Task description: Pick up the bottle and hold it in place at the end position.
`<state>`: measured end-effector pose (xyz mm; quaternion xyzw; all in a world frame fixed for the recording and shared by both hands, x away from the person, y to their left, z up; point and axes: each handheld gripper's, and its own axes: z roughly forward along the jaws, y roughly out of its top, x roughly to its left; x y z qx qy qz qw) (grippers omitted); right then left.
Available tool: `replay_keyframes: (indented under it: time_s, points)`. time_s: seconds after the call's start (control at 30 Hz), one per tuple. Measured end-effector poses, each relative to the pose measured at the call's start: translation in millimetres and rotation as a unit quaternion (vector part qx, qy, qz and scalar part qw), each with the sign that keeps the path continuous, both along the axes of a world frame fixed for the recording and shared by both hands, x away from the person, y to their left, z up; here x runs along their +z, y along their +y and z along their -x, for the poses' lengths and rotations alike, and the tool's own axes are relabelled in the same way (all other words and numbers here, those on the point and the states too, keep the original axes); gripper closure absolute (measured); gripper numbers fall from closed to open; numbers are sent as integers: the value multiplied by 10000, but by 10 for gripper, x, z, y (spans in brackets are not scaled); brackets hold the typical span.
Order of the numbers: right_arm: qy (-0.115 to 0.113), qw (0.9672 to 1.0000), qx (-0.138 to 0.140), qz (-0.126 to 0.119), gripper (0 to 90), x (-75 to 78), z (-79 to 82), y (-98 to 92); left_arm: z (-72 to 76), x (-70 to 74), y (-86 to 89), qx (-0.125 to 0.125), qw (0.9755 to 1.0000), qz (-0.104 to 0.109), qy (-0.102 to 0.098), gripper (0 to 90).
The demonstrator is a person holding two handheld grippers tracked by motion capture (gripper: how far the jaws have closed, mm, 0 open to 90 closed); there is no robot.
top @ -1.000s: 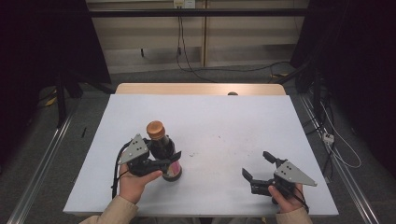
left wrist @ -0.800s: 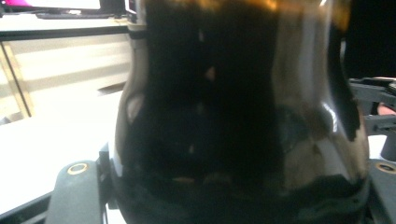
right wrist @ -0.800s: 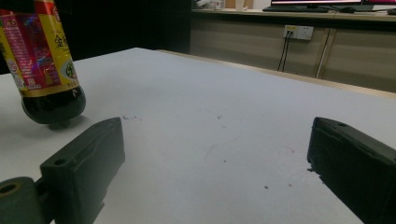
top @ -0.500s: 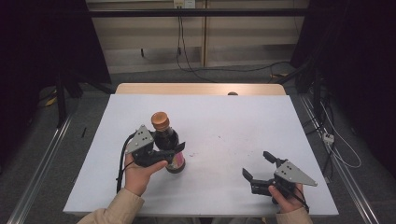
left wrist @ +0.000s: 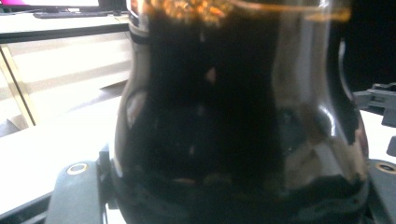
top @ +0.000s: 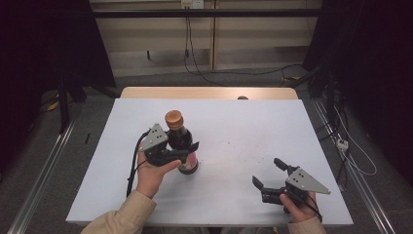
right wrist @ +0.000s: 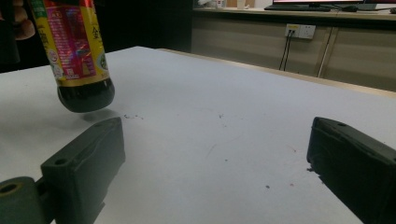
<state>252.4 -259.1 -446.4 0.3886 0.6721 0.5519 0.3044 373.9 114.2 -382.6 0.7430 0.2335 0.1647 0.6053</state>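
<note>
Showing: a dark sauce bottle (top: 181, 142) carried in the left gripper (top: 189, 152) above the white table (top: 272, 131).
Bottle, position: left of the table's middle, tilted, its base lifted just off the surface in the right gripper view (right wrist: 79, 65); a shadow lies beneath it.
Left fingers: clenched on the bottle's bulging shoulder, one to each side of the glossy body (left wrist: 233, 121).
Right gripper (top: 271, 177): resting low near the table's front right corner, well apart from the bottle; fingers released and spread, nothing between them.
Handling, judged: nearly full of dark liquid, so probably heavy for its size; rigid wall, smooth and likely slippery; the contents may slosh when it tilts.
Where to hold, judged: the narrowing just under the shoulder or the labelled middle (right wrist: 74, 44); the orange cap (top: 174, 117) gives a second purchase for the free gripper.
Material: glass or hard plastic cannot be told.
Hidden: the label's small print is unreadable; the cap is cut off at the top of the left gripper view; finger contact is masked by the bottle's own bulk.
</note>
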Motion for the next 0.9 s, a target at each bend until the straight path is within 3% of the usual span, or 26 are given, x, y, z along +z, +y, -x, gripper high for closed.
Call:
replay_keyframes:
  time_s: [0.57, 0.9]
  points:
    - [-19, 10000, 11, 16, 38, 4, 2, -4, -191, 36, -240, -143, 9997, -194, -65, 270]
    - [-24, 10000, 8, 4, 38, 3, 3, -9, -254, 44, -334, -195, 9996, -176, -77, 270]
